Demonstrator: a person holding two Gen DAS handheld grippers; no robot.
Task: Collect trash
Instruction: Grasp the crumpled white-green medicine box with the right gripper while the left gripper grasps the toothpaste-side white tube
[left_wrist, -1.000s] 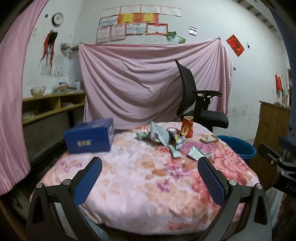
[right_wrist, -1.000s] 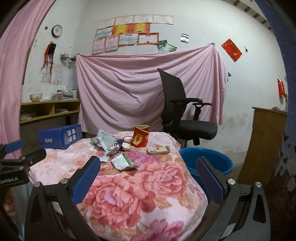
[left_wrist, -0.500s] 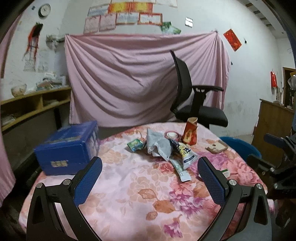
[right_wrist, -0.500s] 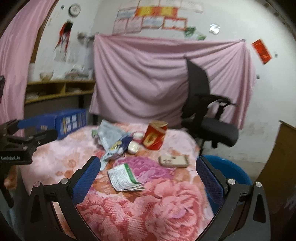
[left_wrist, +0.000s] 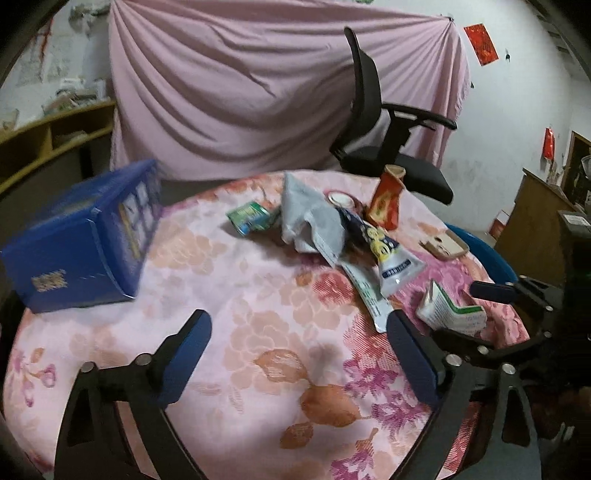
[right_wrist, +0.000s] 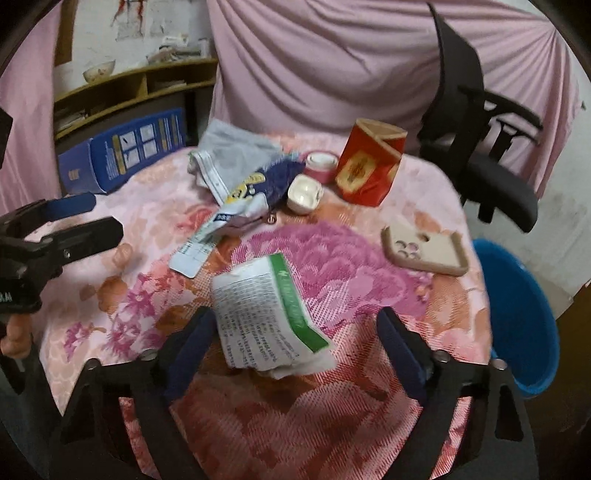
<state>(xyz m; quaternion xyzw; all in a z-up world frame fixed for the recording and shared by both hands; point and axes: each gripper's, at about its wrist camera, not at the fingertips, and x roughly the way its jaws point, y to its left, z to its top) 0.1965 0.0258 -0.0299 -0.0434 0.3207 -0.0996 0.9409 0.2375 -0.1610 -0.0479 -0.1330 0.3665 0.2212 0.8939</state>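
The round desk under a pink floral cloth (right_wrist: 369, 266) holds the litter. The right hand-held gripper (right_wrist: 291, 347) is spread around a crumpled white-and-green paper packet (right_wrist: 269, 317), probably light and limp; pinch its folded middle. The left hand-held gripper (left_wrist: 299, 354) is spread, empty.

Blk office chair (left_wrist: 384, 147), pink sheet (left_wrist: 240, 85), wood shelf (right_wrist: 147, 88)

A round surface (right_wrist: 369, 424) draped in a pink floral cloth carries a scatter of litter: a folded leaflet (right_wrist: 266, 314) at six o'clock, crumpled wrappers (right_wrist: 251, 184) at centre, a red carton (right_wrist: 369, 162) upright at one o'clock, a phone case (right_wrist: 424, 247) at three, a blue box (right_wrist: 122, 151) at ten.
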